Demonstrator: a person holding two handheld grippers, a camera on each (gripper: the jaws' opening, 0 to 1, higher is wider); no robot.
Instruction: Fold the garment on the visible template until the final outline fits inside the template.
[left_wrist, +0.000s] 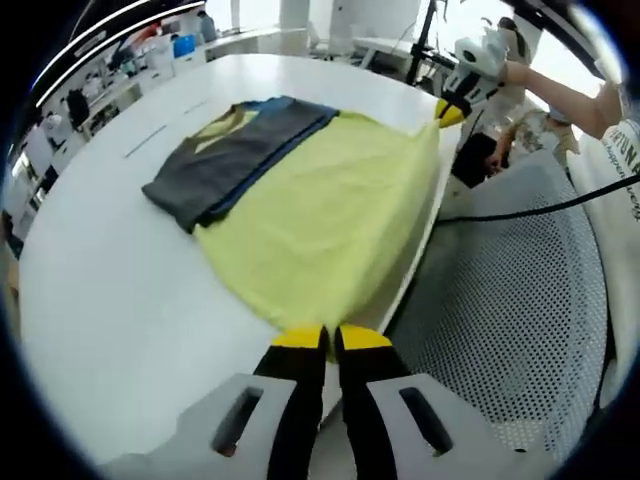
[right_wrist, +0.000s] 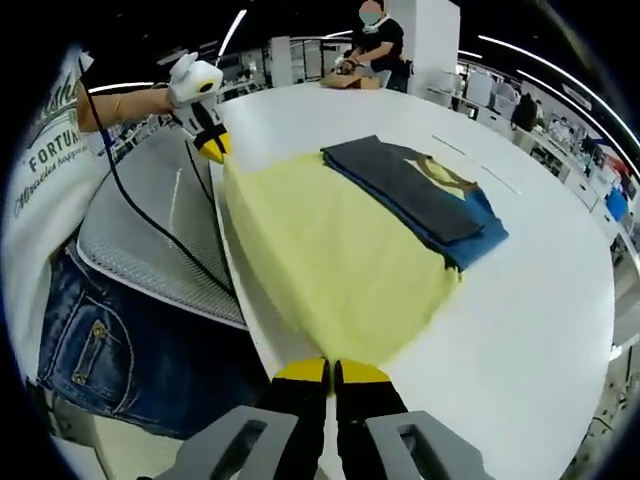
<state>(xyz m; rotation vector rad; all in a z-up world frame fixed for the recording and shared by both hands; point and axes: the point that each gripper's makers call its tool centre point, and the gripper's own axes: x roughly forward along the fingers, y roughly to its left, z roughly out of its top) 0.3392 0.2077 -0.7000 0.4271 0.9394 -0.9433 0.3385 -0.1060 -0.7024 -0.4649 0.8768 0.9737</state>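
1. Garment (left_wrist: 330, 215): a pale yellow piece with a blue part and a dark grey layer folded over its far end, lying flat on the white table (left_wrist: 120, 300), its near hem right at the table edge beside the person.
2. No printed template outline can be made out on the tabletop in either view, so I cannot tell how the cloth sits against it.
3. The left gripper (left_wrist: 332, 338) has its yellow-tipped jaws pressed together on one near corner of the yellow hem; in the right gripper view it shows at the far corner of that edge.
4. The right gripper (right_wrist: 332, 370) is likewise pinched on the other near corner of the same hem, with the cloth running away from its tips.
5. Handling, as I judge it: the fabric looks thin, light and limp, with no stiffness of its own, so it should sag between the two held corners and follow any pull.
6. It will likely slide easily on the smooth table, so a low, even carry should suit it better than a drag.
7. The two hem corners seem the right holds; lifting them together should keep the edge straight.
8. The grey folded layer (right_wrist: 405, 185) lies loose on top and could shift if the yellow part is tugged sharply.
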